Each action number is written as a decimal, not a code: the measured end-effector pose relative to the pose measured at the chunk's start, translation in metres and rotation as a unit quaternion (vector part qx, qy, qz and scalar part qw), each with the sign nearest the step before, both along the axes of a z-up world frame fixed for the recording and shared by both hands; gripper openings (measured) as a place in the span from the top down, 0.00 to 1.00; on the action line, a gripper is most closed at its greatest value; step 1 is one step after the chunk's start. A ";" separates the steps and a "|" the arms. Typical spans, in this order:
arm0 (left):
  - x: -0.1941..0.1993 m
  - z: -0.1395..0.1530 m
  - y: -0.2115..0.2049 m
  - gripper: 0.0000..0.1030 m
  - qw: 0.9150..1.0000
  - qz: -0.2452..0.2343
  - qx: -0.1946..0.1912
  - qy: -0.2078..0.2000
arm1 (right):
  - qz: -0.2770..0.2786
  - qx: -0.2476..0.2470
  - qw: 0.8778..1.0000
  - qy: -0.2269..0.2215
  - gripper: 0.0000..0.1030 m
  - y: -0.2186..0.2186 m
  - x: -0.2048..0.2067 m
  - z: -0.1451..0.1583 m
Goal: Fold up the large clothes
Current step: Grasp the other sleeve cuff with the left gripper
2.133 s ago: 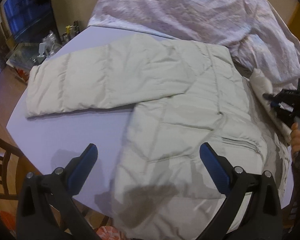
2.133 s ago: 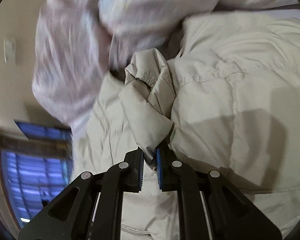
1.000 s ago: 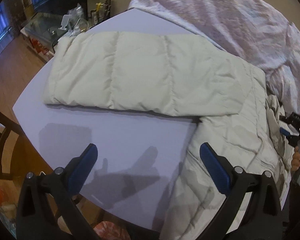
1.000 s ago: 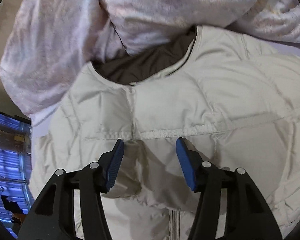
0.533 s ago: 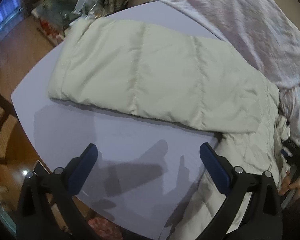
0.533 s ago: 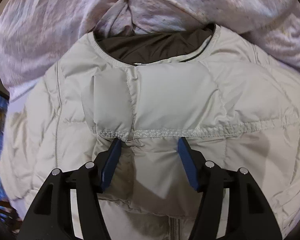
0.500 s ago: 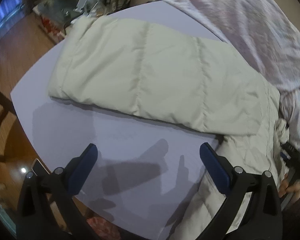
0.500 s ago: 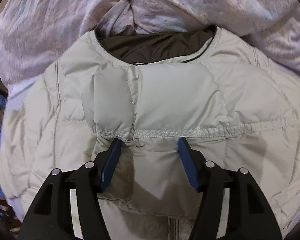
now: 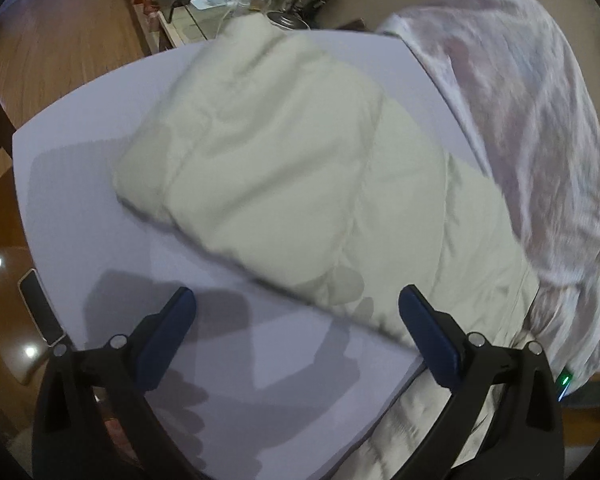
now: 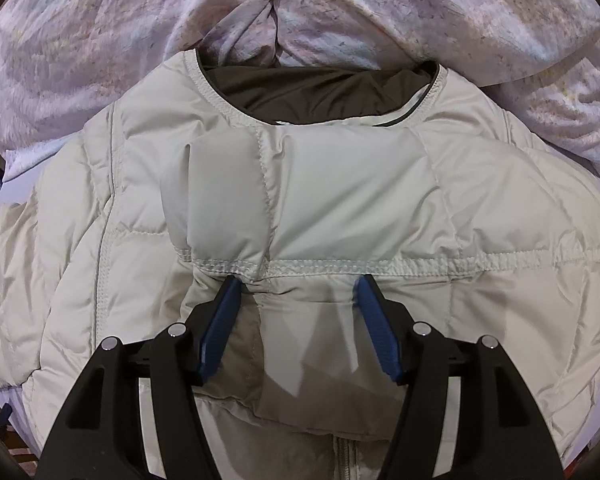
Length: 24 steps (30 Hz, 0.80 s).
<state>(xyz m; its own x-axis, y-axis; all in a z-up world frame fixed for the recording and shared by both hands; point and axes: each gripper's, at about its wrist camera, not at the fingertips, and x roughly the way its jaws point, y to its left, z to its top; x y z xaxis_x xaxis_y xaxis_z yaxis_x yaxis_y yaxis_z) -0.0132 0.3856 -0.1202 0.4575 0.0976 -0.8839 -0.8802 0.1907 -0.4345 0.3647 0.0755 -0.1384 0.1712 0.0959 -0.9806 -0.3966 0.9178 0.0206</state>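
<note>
The right tongs [image 10: 296, 286] point steeply down onto the pale puffer jacket [image 10: 340, 200], their blue pads spread and released after having just been opening; the tips rest against the padded cloth right under a stitched seam, with the fabric lying loose between them and nothing pinched. Beyond the tips lies the jacket's neckline with its dark lining [image 10: 320, 92], and past that a crumpled pinkish sheet [image 10: 420, 8].

The left tongs [image 9: 296, 312] hang wide apart and released over bare lavender table [image 9: 80, 208]. Just ahead of them the jacket's sleeve [image 9: 284, 168] stretches flat across the table, its lower edge near the right-hand pad. The sheet borders it on the far right.
</note>
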 end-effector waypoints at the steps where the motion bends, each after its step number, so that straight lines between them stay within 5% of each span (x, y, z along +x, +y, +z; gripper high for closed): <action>1: 0.000 0.000 0.004 0.04 1.000 0.007 -0.001 -0.004 | -0.001 0.000 1.000 0.000 0.39 0.000 0.000 -0.001; 17: 0.004 -0.001 0.040 0.18 0.996 0.086 -0.006 -0.031 | -0.001 0.013 1.000 -0.003 0.38 -0.016 -0.011 -0.002; 24: 0.008 -0.001 0.049 0.48 0.994 0.110 -0.001 -0.014 | -0.001 0.014 1.000 -0.002 0.38 -0.018 -0.012 -0.004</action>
<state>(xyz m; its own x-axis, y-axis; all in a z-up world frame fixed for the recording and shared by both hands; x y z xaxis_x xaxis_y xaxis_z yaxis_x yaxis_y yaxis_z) -0.0055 0.4342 -0.1212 0.4497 0.1958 -0.8715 -0.8881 -0.0058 -0.4596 0.3524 0.0580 -0.1419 0.1751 0.1226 -0.9769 -0.3946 0.9178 0.0445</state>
